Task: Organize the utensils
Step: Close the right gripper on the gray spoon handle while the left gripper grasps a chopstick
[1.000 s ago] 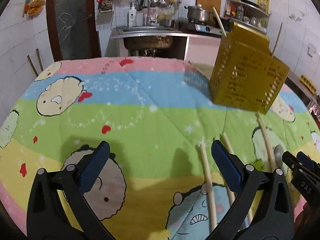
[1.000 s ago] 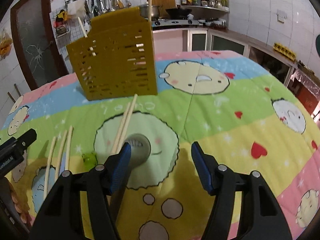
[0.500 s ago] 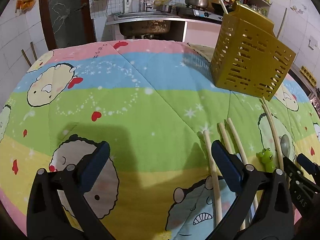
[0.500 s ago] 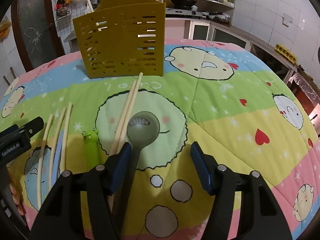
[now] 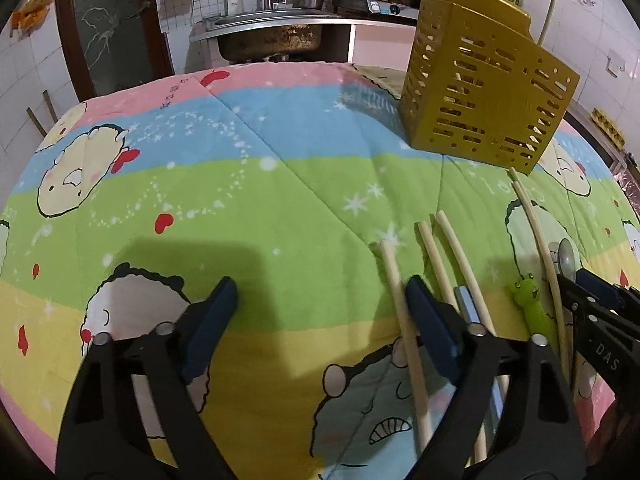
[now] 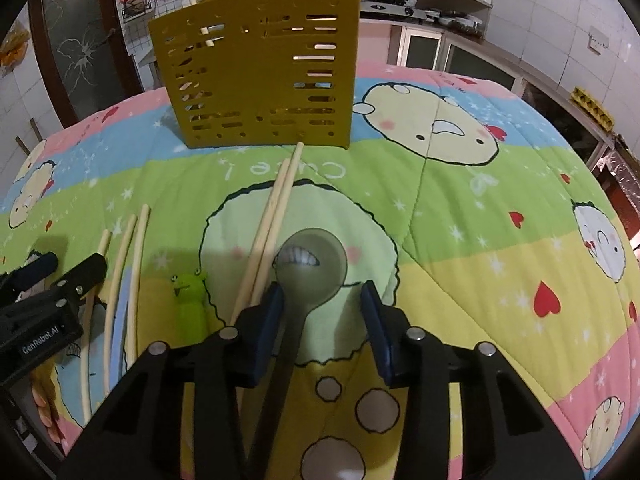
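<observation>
The spoon [image 6: 310, 264] is lying on the quilt [image 6: 480, 240] with its bowl just ahead of the right gripper [image 6: 320, 300] and its handle running back between the jaws, nearer the left jaw; it is judged light, stiff and smooth, so the thin handle is best taken just behind the bowl. The right jaws are being narrowed around that handle, half open, no pad seen pressing yet. The left gripper [image 5: 320, 300] is standing wide, nothing gripped; one chopstick [image 5: 404, 332] is lying just inside its right jaw, two more beyond it. The yellow holder [image 6: 260, 80] is standing well ahead of both. Compared with a second earlier, both jaws are being closed somewhat, and the spoon is now seen between the right jaws.
</observation>
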`<move>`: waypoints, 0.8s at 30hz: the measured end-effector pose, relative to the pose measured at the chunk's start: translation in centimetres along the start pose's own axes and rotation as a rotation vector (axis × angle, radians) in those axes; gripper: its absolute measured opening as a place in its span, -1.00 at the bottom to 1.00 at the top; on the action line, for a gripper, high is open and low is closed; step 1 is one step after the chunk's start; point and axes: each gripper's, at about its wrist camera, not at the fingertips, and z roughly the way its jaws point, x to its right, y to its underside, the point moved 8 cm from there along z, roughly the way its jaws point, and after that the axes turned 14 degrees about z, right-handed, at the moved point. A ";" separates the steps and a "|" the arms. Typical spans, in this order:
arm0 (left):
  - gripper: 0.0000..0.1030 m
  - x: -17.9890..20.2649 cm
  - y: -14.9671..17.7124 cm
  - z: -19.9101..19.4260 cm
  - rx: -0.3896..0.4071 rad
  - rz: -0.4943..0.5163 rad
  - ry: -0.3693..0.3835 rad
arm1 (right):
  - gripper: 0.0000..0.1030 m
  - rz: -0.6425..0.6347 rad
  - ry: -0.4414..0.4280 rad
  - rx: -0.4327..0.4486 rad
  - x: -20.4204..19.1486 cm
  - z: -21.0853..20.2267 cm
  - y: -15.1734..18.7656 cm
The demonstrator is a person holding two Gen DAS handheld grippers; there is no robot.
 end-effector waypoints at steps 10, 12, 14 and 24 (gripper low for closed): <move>-0.22 1.6 -1.1 0.7 -0.027 0.031 0.044 | -0.21 0.016 -0.030 -0.036 -0.3 0.9 -1.6; -0.33 2.1 -1.3 0.7 -0.033 0.048 0.040 | -0.22 0.015 -0.031 -0.035 -0.5 1.0 -1.7; -0.43 2.3 -1.4 0.8 -0.037 0.053 0.050 | -0.27 0.017 -0.035 -0.033 -0.6 1.0 -1.8; -0.82 2.7 -1.8 0.8 -0.018 0.047 0.062 | -0.31 0.015 -0.045 0.007 -0.4 0.4 -2.1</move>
